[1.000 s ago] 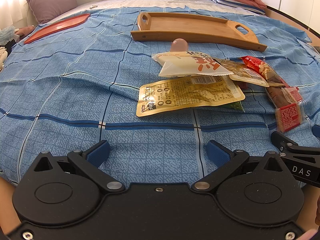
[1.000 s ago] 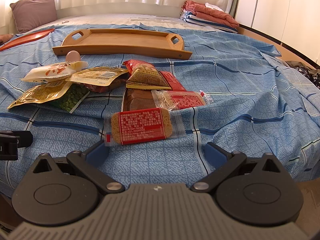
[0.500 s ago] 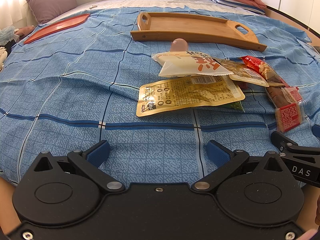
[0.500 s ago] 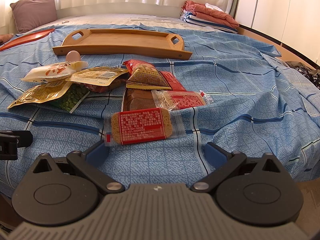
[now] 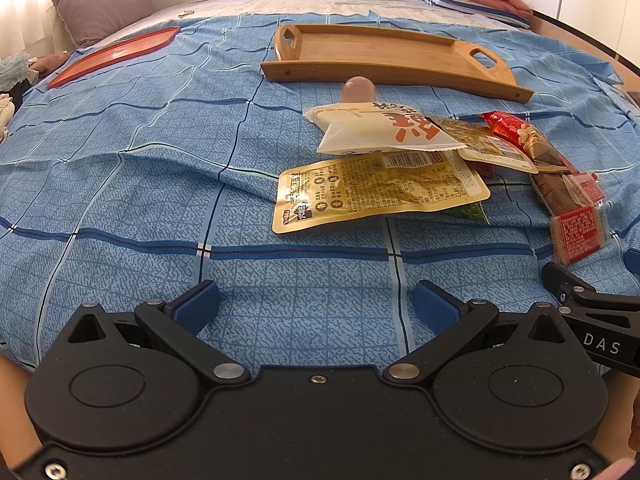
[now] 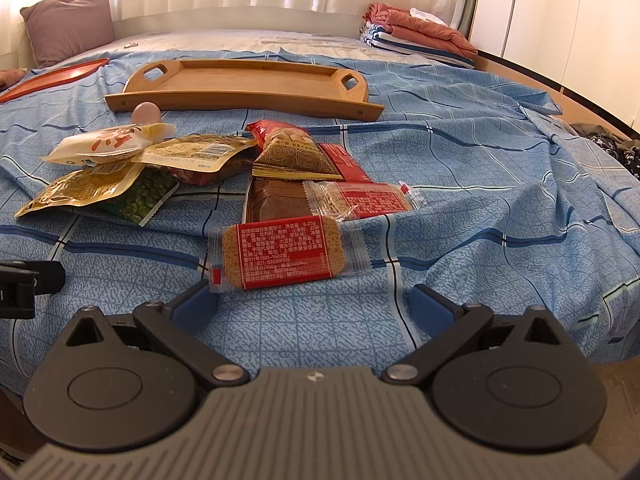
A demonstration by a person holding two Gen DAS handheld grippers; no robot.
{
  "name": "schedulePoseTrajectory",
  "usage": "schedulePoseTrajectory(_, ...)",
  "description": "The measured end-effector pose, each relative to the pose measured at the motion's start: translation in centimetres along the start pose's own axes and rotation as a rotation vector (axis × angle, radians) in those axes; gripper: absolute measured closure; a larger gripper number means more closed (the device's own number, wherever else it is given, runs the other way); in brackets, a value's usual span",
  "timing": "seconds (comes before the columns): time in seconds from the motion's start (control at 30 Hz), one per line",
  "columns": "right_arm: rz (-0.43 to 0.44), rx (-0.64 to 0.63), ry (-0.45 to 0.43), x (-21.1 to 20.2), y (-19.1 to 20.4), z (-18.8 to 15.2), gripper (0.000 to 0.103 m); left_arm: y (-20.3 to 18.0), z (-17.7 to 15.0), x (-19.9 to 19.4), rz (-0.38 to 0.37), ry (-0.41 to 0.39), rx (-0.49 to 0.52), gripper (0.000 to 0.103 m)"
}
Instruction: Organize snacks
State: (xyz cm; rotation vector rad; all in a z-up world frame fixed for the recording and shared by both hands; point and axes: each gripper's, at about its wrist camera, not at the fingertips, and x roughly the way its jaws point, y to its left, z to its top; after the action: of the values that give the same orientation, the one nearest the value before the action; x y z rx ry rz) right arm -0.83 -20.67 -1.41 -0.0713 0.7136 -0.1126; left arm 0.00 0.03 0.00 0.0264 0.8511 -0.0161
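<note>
snack pile, wooden tray, blue bedspread

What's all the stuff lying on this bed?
Wooden tray with handle cutouts: one, tan, beyond the snacks.
Flat red tray: one, far left.
Snack packets: about nine, in a loose overlapping pile; nearest the right gripper is a clear-wrapped biscuit with red label; left side has a gold foil pouch.
Pink round object: one, before the tray.
Mauve pillow: one, far left.
Folded laundry: one stack, far right.
Left gripper: blue fingers apart, empty.
Right gripper: the same.
</note>
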Motion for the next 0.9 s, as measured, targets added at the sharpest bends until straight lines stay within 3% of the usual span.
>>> schedulePoseTrajectory(0.9,-0.009,0.005,-0.038,-0.26,0.04,-0.64,0.000,-0.04,-0.32,-0.27,-0.003,-0.021,0.004,0.000)
